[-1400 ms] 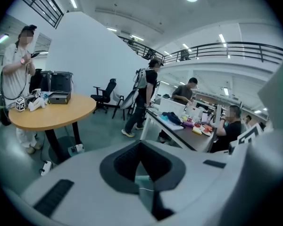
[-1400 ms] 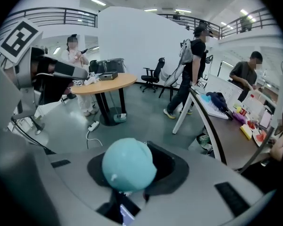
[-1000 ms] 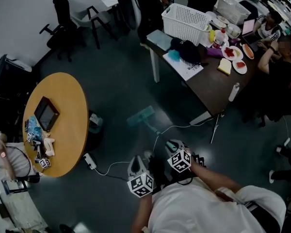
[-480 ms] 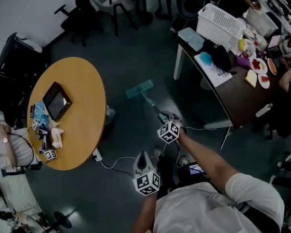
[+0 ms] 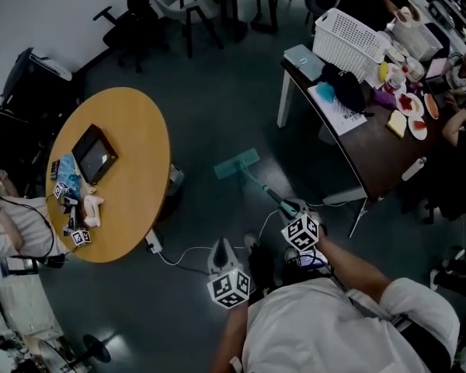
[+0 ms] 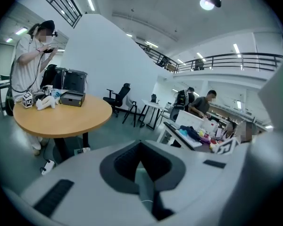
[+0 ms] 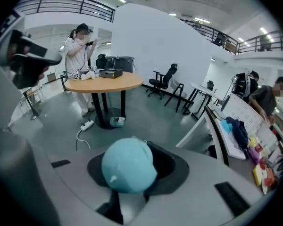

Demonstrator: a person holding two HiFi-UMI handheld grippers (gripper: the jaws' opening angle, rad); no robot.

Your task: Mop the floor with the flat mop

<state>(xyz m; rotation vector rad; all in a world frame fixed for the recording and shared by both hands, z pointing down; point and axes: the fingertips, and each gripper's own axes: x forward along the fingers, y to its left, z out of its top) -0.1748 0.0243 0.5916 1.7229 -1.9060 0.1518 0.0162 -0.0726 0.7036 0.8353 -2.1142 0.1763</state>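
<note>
The flat mop's teal head (image 5: 237,164) lies on the dark floor between the round table and the dark desk. Its handle (image 5: 262,188) slants back toward me into my right gripper (image 5: 291,208), which is shut on it. In the right gripper view the handle's rounded teal cap (image 7: 129,166) fills the gap of the right gripper (image 7: 132,173). My left gripper (image 5: 220,249) is lower left, close to my body. In the left gripper view the left gripper (image 6: 142,173) is shut on the pale handle shaft (image 6: 145,192).
A round wooden table (image 5: 132,200) with a tablet and small items stands at the left, a person beside it. A white power strip (image 5: 151,247) and cable lie on the floor near my feet. A dark desk (image 5: 357,146) with a white basket (image 5: 349,33) is at the right; chairs stand behind.
The mop head went out across the floor, then came back toward me. My right gripper has pulled back from its outstretched place half a second ago.
</note>
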